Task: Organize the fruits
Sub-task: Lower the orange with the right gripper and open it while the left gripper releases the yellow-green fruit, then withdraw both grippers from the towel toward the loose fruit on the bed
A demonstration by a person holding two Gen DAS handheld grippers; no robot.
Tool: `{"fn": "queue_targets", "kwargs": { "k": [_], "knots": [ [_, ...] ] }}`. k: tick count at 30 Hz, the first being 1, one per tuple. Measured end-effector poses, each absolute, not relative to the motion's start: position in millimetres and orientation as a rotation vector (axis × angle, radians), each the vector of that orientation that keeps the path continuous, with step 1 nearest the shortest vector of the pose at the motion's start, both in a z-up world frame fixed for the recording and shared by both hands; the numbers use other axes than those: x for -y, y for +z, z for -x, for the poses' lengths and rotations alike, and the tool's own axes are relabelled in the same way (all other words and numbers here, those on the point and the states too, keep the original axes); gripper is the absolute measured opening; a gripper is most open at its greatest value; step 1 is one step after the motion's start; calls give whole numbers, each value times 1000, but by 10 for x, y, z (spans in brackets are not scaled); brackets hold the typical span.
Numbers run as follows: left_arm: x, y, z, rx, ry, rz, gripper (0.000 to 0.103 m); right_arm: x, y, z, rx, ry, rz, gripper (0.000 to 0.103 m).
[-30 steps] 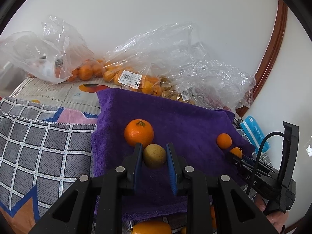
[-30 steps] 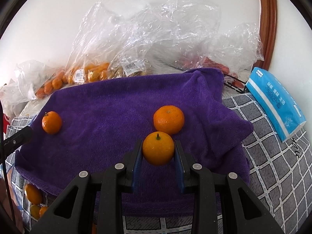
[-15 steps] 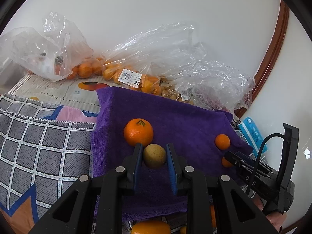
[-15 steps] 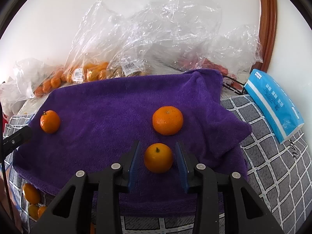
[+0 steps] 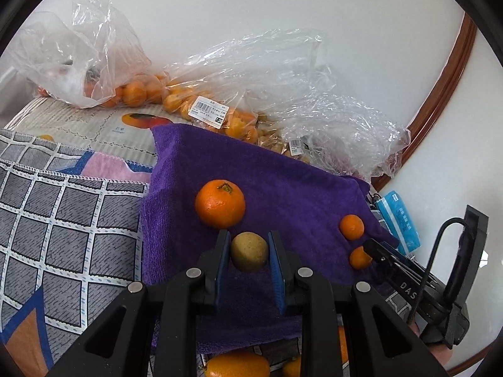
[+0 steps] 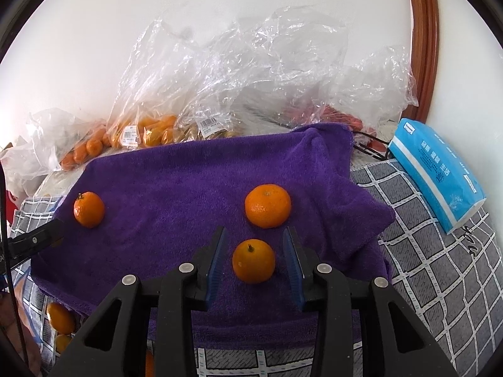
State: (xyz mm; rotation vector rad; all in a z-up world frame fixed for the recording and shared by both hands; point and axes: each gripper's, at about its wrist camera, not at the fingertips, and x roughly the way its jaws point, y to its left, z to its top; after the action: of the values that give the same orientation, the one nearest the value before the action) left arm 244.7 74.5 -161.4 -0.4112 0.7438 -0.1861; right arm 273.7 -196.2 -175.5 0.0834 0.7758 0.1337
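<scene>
My left gripper (image 5: 249,253) is shut on a small yellow-brown round fruit (image 5: 249,251), held just above the purple towel (image 5: 283,176), right in front of a large orange (image 5: 220,203). My right gripper (image 6: 254,259) is open, its jaws apart on either side of a small orange (image 6: 254,261) that rests on the purple towel (image 6: 188,182). A bigger orange (image 6: 268,205) lies just beyond it, and another orange (image 6: 89,209) lies at the towel's left. In the left wrist view the two right-hand oranges (image 5: 351,226) and the right gripper's body show at the right.
Clear plastic bags with oranges (image 5: 176,97) and other fruit (image 6: 151,132) lie along the white wall behind the towel. A blue tissue pack (image 6: 437,169) lies at the right on the checked cloth (image 6: 440,267). Loose oranges (image 6: 59,317) lie below the towel's front edge.
My right gripper has opened and let go of the small orange, which now rests on the towel. My left gripper still holds the yellow-brown fruit and has barely moved.
</scene>
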Motion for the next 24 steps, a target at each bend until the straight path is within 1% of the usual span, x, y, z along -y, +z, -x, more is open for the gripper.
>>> {"fn": "queue_targets", "kwargs": {
  "k": [13, 19, 22, 24],
  "knots": [
    [-560, -1675, -2478, -759, -57, 232, 23, 1865, -1727, -2674, -755, 145, -48, 37],
    [-555, -1672, -2489, -769, -57, 226, 23, 1849, -1734, -2682, -754, 145, -30, 38],
    [-547, -1657, -2475, -763, -56, 225, 28, 1865, -1740, -2688, -758, 145, -41, 38],
    [-530, -1642, -2457, -755, -63, 219, 35, 1882, -1741, -2686, -761, 149, -57, 39]
  ]
}}
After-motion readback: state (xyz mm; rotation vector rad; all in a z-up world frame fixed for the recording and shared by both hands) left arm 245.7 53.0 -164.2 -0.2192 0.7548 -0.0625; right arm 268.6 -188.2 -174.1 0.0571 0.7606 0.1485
